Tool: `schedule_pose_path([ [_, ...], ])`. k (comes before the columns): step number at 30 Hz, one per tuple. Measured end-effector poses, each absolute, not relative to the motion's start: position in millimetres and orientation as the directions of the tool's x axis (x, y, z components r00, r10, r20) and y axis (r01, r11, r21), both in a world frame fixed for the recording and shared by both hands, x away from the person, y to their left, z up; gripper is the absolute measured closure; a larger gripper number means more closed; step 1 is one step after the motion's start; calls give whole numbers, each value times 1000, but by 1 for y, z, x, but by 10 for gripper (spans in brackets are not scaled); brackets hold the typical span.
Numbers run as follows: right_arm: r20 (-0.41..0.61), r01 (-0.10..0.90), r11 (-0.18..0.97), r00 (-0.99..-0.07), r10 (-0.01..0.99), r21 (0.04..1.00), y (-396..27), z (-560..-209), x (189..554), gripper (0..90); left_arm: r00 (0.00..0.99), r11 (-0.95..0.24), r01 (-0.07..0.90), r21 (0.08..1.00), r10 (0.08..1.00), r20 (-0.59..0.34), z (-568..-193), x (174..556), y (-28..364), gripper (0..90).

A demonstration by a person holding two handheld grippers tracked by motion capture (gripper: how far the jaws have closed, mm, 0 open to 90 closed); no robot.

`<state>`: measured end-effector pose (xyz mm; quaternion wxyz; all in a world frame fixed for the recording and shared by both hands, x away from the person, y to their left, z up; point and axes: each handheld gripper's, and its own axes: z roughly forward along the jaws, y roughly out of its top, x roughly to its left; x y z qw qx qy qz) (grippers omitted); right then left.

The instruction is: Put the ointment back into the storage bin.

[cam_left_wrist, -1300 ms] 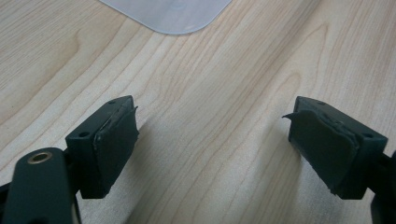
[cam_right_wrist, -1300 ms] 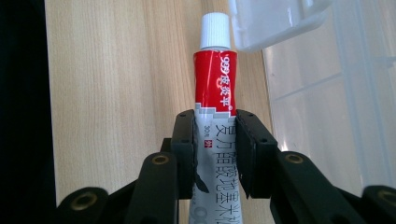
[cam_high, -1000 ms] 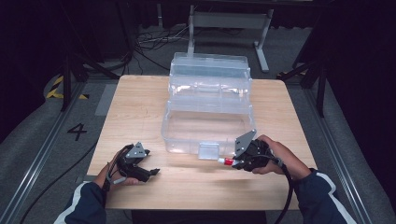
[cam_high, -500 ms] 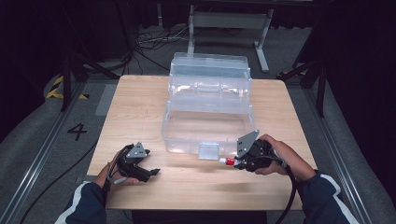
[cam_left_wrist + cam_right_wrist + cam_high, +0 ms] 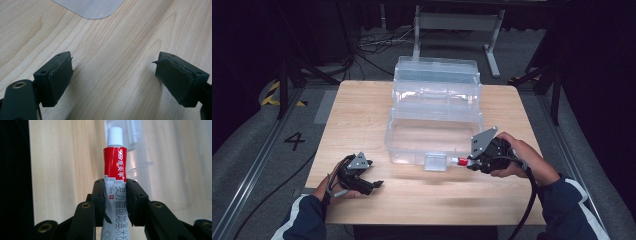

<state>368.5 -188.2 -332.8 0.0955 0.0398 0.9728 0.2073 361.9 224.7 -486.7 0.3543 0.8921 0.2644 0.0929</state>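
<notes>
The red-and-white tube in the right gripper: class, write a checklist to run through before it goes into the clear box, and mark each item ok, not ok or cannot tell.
1. Grip: the right gripper has both jaws pressed on the tube: ok.
2. Cap: the white cap sits on the tube's end: ok.
3. Box open: the clear box has its tiers spread, front tray uncovered: ok.
4. Front tray free of items: cannot tell, the plastic is see-through.
5. Left gripper out of the way: jaws open on bare table, apart from the box: ok.
</notes>
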Motion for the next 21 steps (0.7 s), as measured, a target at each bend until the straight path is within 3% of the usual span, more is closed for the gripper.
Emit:
schedule_pose_path([
  [8,-212,41,910,-967,139,412,-184,-308,382,707,843,-611,406,680,538,-20,-487,362,225,147],
  [21,-214,47,929,-968,134,366,-162,-301,411,706,843,-610,406,680,538,-20,-487,362,225,147],
])
